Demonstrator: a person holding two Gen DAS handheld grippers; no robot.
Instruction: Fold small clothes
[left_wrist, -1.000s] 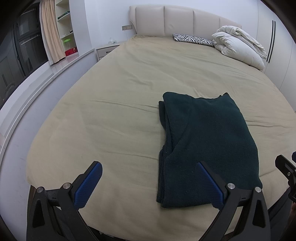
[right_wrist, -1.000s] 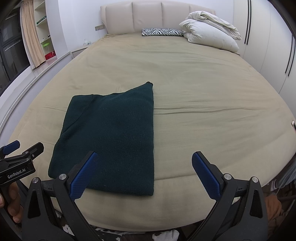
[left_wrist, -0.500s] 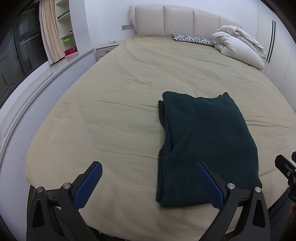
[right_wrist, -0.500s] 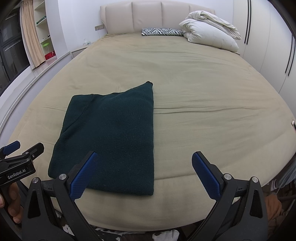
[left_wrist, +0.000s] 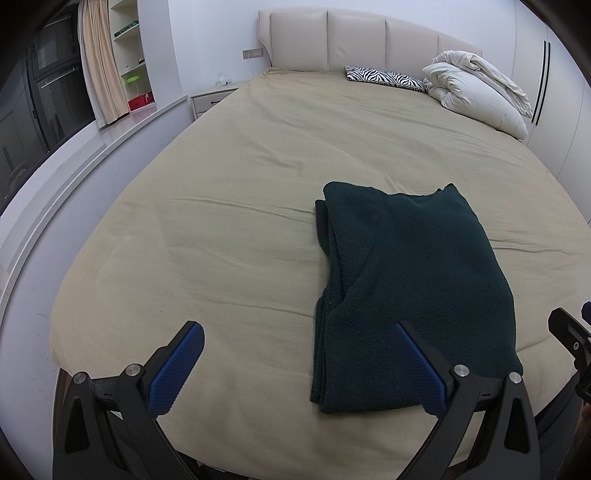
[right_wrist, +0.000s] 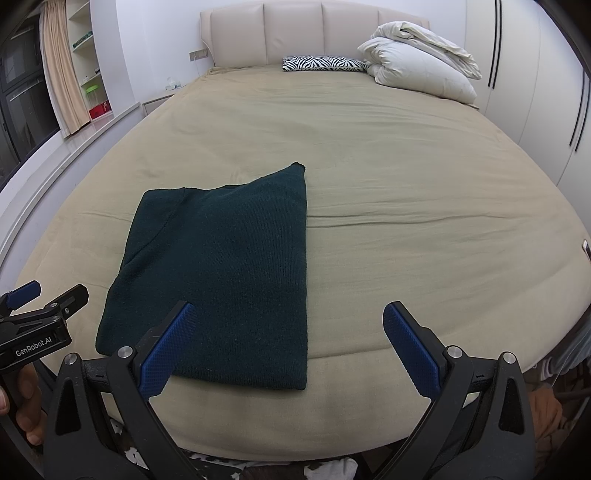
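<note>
A dark green knitted garment (left_wrist: 410, 280) lies folded into a flat rectangle near the foot of the beige bed (left_wrist: 258, 177). It also shows in the right wrist view (right_wrist: 225, 273). My left gripper (left_wrist: 295, 330) is open and empty, held above the bed's near edge just left of the garment. My right gripper (right_wrist: 288, 314) is open and empty, held above the near edge at the garment's right corner. Neither touches the cloth. The left gripper also shows at the left edge of the right wrist view (right_wrist: 37, 317).
A zebra-print pillow (left_wrist: 384, 75) and a folded white duvet (left_wrist: 480, 92) lie at the headboard end. A nightstand (left_wrist: 214, 96) and a window ledge (left_wrist: 92, 147) run along the left. White wardrobe doors (right_wrist: 535, 92) stand to the right.
</note>
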